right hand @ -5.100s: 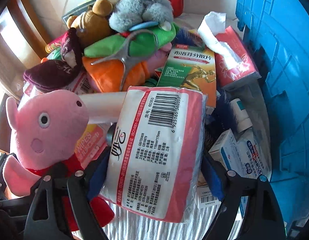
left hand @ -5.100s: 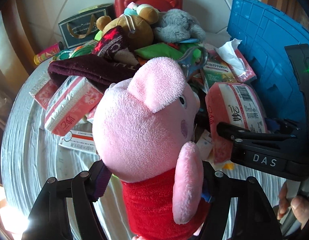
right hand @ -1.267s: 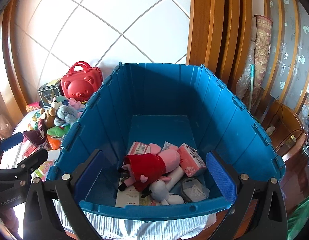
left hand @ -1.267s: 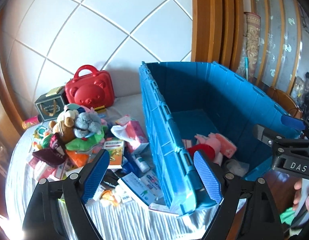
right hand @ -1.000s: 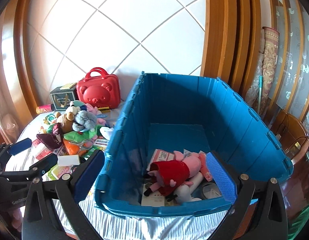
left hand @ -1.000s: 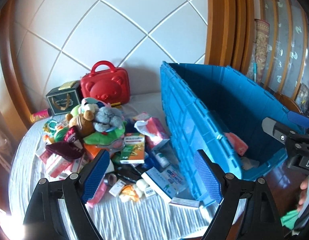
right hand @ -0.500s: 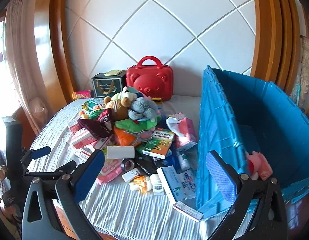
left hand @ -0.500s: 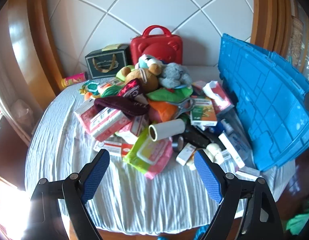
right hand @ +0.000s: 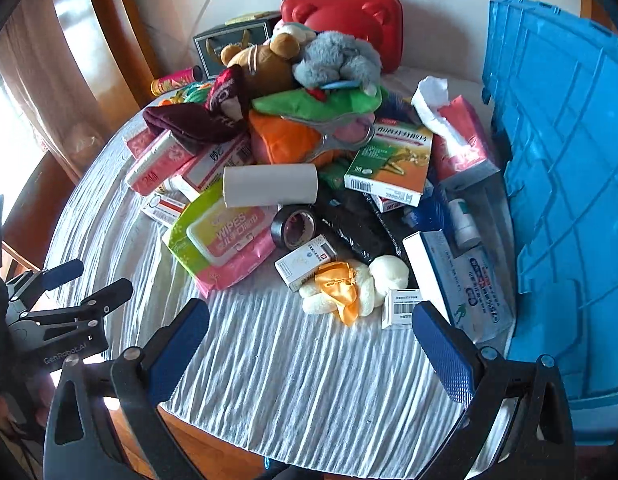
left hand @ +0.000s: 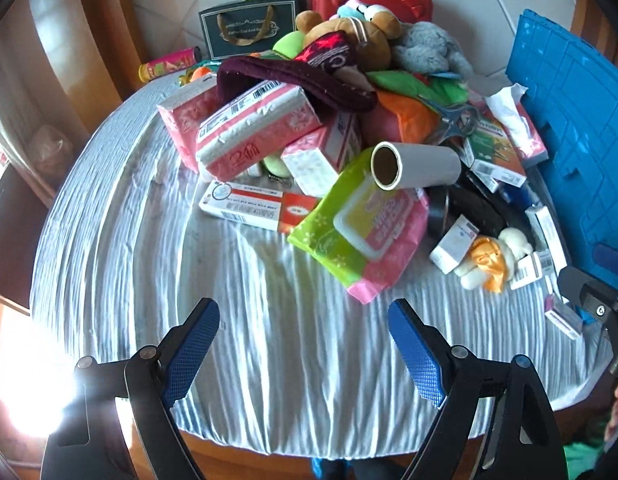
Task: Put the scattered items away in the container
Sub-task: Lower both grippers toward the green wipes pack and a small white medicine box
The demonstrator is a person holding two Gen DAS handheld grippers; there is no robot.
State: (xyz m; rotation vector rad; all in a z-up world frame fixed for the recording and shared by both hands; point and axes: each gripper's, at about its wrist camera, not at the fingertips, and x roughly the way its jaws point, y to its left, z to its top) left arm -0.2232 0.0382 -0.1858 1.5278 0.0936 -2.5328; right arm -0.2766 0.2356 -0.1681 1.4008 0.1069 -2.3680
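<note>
Judging by the heap point(right hand: 301, 152) of toys and boxes covering the table point(right hand: 293, 380), nearly everything remains outside the blue crate point(right hand: 565, 168) alongside. Left gripper point(left hand: 305, 344) and right gripper point(right hand: 309, 344) hover wide open, empty.

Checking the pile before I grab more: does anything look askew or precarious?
Yes. The white roll lies on its side, propped on the wipes pack at the heap's front edge, so it might roll off. The tissue box has a sheet pulled loose.
</note>
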